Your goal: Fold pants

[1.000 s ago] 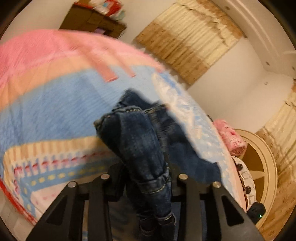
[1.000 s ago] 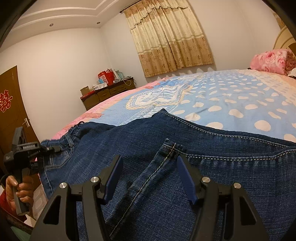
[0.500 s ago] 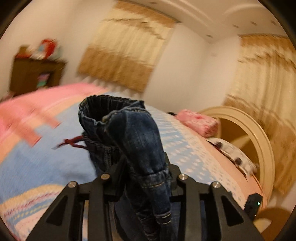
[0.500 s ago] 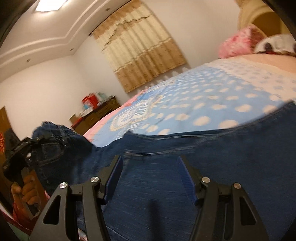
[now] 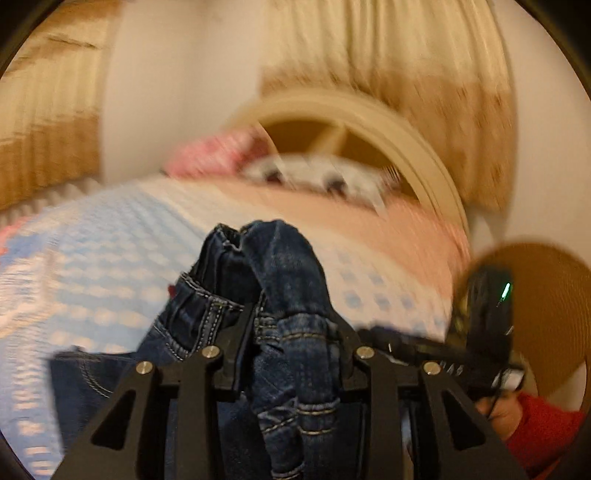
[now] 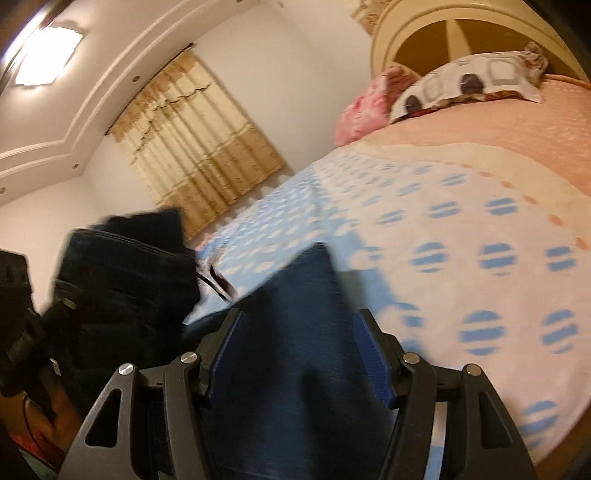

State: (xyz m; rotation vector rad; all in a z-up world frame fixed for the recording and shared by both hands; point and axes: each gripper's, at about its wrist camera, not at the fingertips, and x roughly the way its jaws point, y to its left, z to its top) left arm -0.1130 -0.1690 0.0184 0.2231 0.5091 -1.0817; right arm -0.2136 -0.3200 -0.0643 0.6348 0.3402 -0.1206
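Dark blue jeans (image 5: pixel 291 295) lie on the bed. My left gripper (image 5: pixel 291 332) is shut on a bunched fold of the jeans near the waistband and holds it raised above the bedspread. In the right wrist view my right gripper (image 6: pixel 295 332) is open, its blue pads (image 6: pixel 373 354) on either side of a jeans leg (image 6: pixel 291 354) that lies flat below them. The lifted jeans bunch (image 6: pixel 125 280) and the left gripper (image 6: pixel 22 332) show at the left of that view. The right gripper's body (image 5: pixel 484 325) shows at the right of the left wrist view.
The bed has a blue, white and pink spotted bedspread (image 6: pixel 461 258). A pink pillow (image 6: pixel 365 107) and a patterned pillow (image 6: pixel 469 81) lie against the cream headboard (image 6: pixel 443 22). Beige curtains (image 6: pixel 195 147) hang on the far wall.
The left gripper has swung the held jeans bunch round toward the headboard end. The right gripper has turned that way too, and less denim shows under it.
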